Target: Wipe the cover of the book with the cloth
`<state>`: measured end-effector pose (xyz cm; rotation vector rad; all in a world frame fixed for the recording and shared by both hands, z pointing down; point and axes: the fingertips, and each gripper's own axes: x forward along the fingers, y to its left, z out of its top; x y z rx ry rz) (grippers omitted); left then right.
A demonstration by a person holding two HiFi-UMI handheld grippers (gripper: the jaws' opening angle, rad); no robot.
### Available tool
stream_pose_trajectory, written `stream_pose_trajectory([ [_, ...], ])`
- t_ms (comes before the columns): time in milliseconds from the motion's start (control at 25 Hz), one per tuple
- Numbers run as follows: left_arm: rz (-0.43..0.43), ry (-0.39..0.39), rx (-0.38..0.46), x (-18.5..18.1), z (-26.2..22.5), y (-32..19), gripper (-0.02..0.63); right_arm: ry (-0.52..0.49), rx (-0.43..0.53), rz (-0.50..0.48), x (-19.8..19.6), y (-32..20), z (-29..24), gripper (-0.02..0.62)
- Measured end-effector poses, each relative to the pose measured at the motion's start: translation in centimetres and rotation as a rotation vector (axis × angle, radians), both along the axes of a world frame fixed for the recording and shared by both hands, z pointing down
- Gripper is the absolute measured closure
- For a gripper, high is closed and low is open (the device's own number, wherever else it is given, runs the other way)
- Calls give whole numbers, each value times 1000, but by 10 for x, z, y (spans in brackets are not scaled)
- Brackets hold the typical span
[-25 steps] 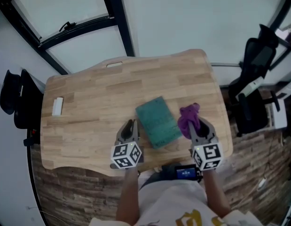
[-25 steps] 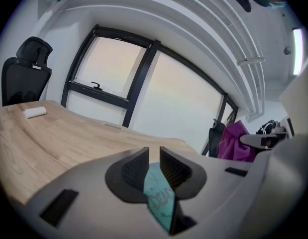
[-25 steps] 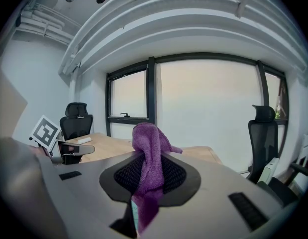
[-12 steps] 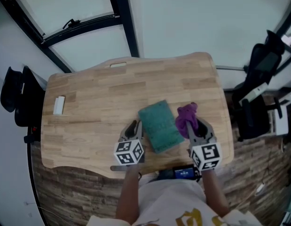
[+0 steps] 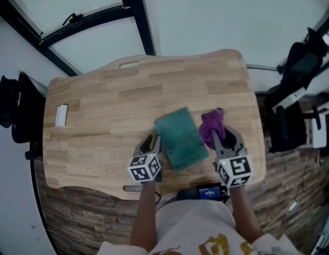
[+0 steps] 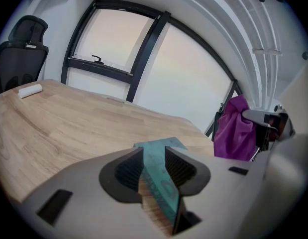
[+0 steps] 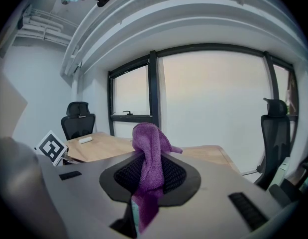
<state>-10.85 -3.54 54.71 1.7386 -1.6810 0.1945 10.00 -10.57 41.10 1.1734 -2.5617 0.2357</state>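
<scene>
Book (image 5: 180, 138) first: it is teal-covered and lies on the wooden table (image 5: 100, 116) close to the near edge, a little right of the middle and slightly askew to that edge.

Nearest to me are the two marker cubes, one (image 5: 143, 167) on each tool, both over the table's near edge. My left gripper (image 5: 152, 142) sits at the book's near left side. Its jaws have just been opening and now stand wide. The left gripper view shows the book's edge running up between them, with a strip of bare wood between the book and the left pad, so nothing is squeezed.

My right gripper (image 5: 224, 137) is just off the book's right side. Its jaws are closed on the purple cloth (image 5: 213, 124). In the right gripper view the cloth is pinched between the ribbed pads, with a bunch standing up above them and a tail hanging below. In the head view the bunched end sits just beside the book's far right corner. I cannot tell whether it touches the cover.

Beyond the book the table carries only a small white block (image 5: 61, 115) near the left edge. A black chair (image 5: 10, 110) stands past that edge and another (image 5: 297, 68) past the right edge. A dark window frame (image 5: 135, 15) crosses behind the far edge.
</scene>
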Motion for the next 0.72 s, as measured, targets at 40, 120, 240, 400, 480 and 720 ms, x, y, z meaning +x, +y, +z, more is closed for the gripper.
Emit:
stream_pose_trajectory([
  [40,0,3,-9,0,4,0,492,2,-2,-4,-2,-2,2,535],
  [120,5,10,-25,1,11,-1,492,9,-5,-13,-5,-6,6,535],
  [240,19,14,-56,4,24,-1,492,4,-9,-31,-12,-11,13,535],
  [400,20,29,-90,6,38,-1,492,-31,-51,-42,-21,-18,22,535],
  [480,22,35,-102,6,44,0,492,-27,-60,-51,-26,-19,27,535],
  [720,31,43,-121,6,54,-2,492,-38,-82,-88,-43,-25,34,535],
])
